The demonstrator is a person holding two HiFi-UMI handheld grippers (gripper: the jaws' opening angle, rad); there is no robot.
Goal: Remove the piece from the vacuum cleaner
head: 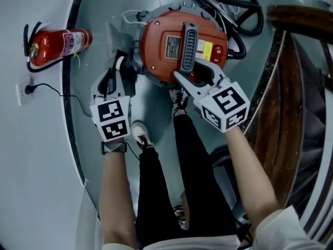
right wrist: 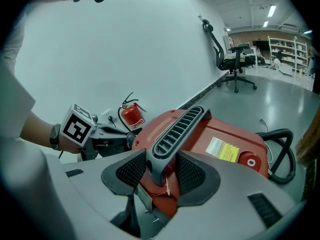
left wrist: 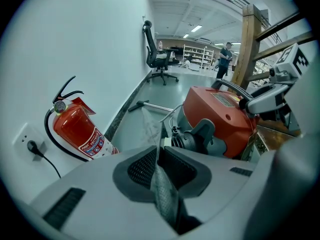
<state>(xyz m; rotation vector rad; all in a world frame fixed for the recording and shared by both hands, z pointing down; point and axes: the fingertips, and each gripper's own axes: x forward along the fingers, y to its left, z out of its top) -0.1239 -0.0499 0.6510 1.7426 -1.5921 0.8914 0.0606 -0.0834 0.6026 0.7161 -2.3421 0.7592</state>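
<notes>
- Down on the floor (head: 156,105) stands the red vacuum cleaner (head: 161,51), just ahead of the person's feet.
- Its grey handle (right wrist: 175,129) runs lengthwise away from the right claw (right wrist: 161,170), which is clamped on the handle's near end, likely to steady the body.
- On the cleaner's left side a grey socket (left wrist: 197,139) sticks out, facing the left claw (left wrist: 160,171), so that hand is the nearer one.
- A thin mesh piece (left wrist: 164,194) stands on edge, pinched between the left claw's narrow jaws. Its long axis runs up and forward, ending just beside the socket.
- Freeing the piece probably means drawing it leftward, away from the body.
</notes>
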